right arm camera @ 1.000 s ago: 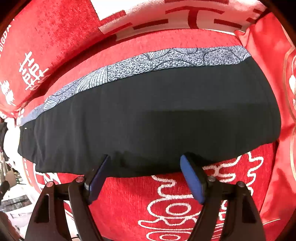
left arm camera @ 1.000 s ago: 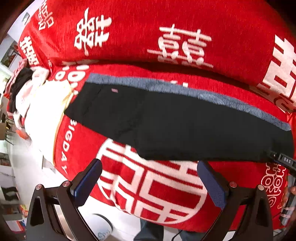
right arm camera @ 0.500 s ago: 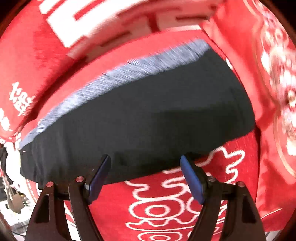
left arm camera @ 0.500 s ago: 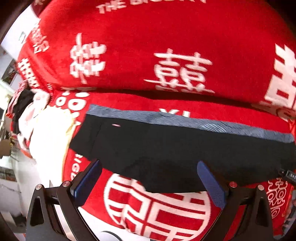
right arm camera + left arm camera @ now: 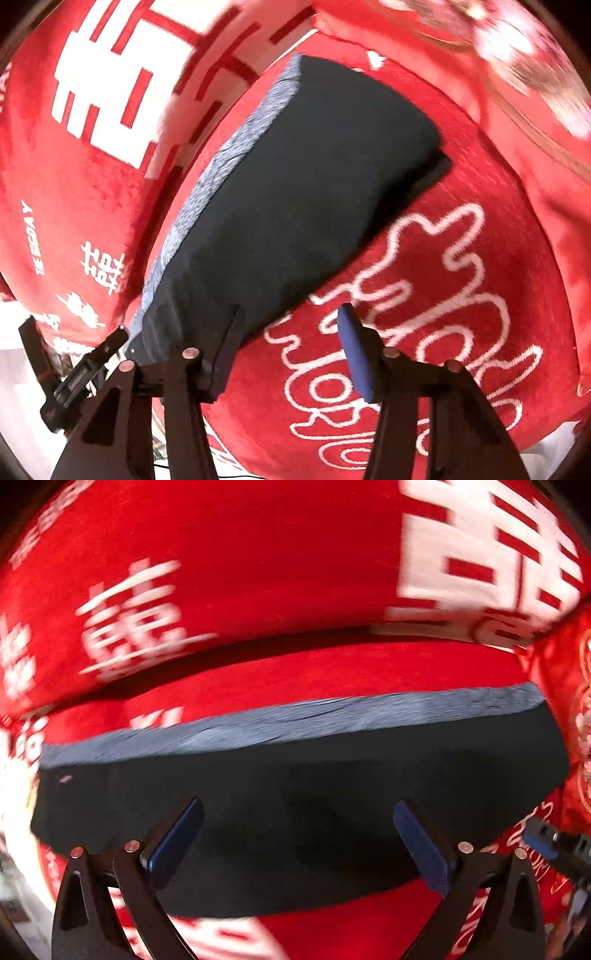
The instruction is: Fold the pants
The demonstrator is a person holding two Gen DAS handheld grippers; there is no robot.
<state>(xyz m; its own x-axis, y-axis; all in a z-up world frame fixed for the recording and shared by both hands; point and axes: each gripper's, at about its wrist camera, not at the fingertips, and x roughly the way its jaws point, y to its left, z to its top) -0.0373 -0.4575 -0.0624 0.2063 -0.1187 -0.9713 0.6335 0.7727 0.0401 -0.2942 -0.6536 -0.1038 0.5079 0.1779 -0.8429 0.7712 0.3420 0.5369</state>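
The black pants (image 5: 295, 786) lie flat and stretched out along a red sofa seat, with a grey patterned stripe (image 5: 295, 720) along their far edge. My left gripper (image 5: 299, 834) is open and empty, low over the pants' near edge, with cloth showing between its blue pads. In the right wrist view the pants (image 5: 295, 192) run diagonally from lower left to upper right. My right gripper (image 5: 288, 354) is open and empty at the pants' near edge; its left finger lies over the cloth, its right finger (image 5: 356, 354) over the red cover.
The red sofa cover (image 5: 443, 295) with white characters spreads under the pants, and its backrest (image 5: 258, 572) rises behind them. The right gripper's tip (image 5: 546, 840) shows at the right edge of the left wrist view. The left gripper (image 5: 77, 365) shows at the lower left of the right wrist view.
My left gripper has moved right and down, closer to the pants. My right gripper has swung round to the right, so the pants now run diagonally. Both stay open.
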